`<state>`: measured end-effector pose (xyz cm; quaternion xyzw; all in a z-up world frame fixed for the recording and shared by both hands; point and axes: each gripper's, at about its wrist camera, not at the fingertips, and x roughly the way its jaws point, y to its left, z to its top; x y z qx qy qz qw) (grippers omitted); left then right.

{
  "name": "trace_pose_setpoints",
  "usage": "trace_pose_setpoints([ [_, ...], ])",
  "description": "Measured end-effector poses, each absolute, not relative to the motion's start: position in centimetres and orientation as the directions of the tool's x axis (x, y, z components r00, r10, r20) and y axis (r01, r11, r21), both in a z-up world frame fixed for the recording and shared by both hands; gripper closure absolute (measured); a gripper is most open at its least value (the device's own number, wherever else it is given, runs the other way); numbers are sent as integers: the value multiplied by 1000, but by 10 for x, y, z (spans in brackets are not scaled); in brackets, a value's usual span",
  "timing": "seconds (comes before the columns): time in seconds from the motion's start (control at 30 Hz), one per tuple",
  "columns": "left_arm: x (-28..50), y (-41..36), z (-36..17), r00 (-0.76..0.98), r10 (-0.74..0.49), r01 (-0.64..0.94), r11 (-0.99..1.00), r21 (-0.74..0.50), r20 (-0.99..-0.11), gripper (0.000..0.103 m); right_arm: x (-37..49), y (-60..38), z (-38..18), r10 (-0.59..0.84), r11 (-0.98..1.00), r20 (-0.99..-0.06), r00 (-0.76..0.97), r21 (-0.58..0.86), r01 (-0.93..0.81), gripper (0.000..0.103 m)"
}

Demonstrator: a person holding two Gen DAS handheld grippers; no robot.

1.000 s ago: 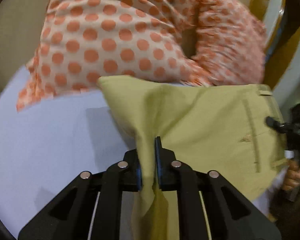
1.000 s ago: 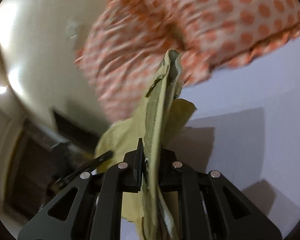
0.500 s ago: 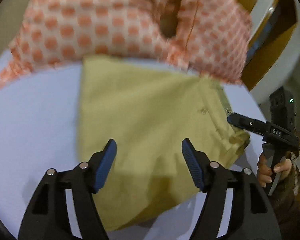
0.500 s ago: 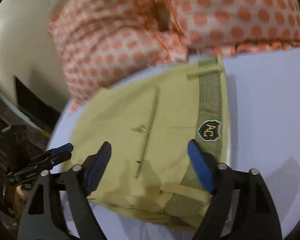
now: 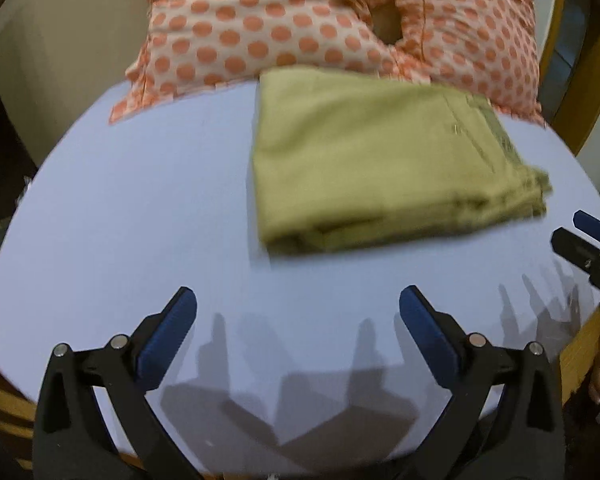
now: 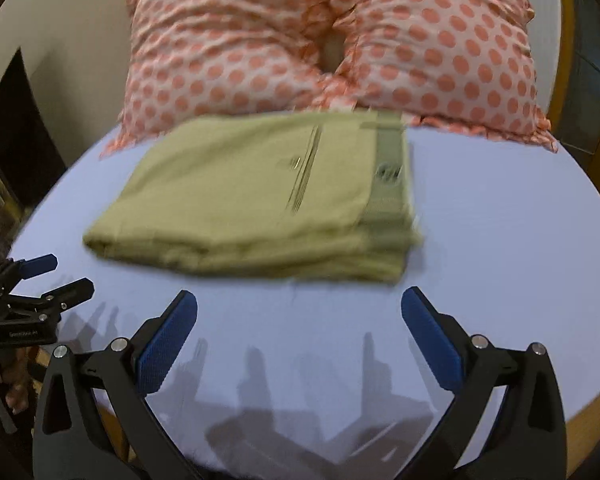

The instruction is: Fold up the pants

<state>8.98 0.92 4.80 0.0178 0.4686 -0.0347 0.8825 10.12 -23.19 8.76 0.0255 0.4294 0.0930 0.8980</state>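
Note:
The olive-green pants [image 5: 372, 160] lie folded in a flat stack on the pale lavender bed sheet [image 5: 140, 208], just in front of the pillows. In the right wrist view the pants [image 6: 260, 200] show a waistband with a badge on their right side. My left gripper [image 5: 298, 312] is open and empty, held back from the near edge of the stack. My right gripper [image 6: 298, 312] is open and empty too, also short of the stack. The right gripper shows at the right edge of the left wrist view [image 5: 584, 240]; the left gripper shows at the left edge of the right wrist view [image 6: 40, 280].
Two white pillows with orange dots [image 5: 300, 20] [image 6: 320, 40] lean behind the pants. A yellow wooden bed frame [image 5: 580, 92] runs along the right. A cream wall [image 5: 60, 60] is at the left. The sheet's near edge drops off below my fingers.
One second ago both grippers were shut on the pants and held them up. They let go, the pants now lie folded on the sheet, and both grippers have pulled back.

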Motion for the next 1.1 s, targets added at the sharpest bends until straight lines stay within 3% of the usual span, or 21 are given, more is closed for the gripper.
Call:
trace_pose_setpoints([
  [0.23, 77, 4, 32, 555, -29, 69, 998, 11, -831, 2, 105, -207, 58, 101, 994, -845, 526, 63, -91, 1],
  [1.1, 70, 3, 29, 603, -18, 42, 999, 9, -797, 2, 100, -203, 56, 76, 996, -837, 542, 38, -82, 1],
])
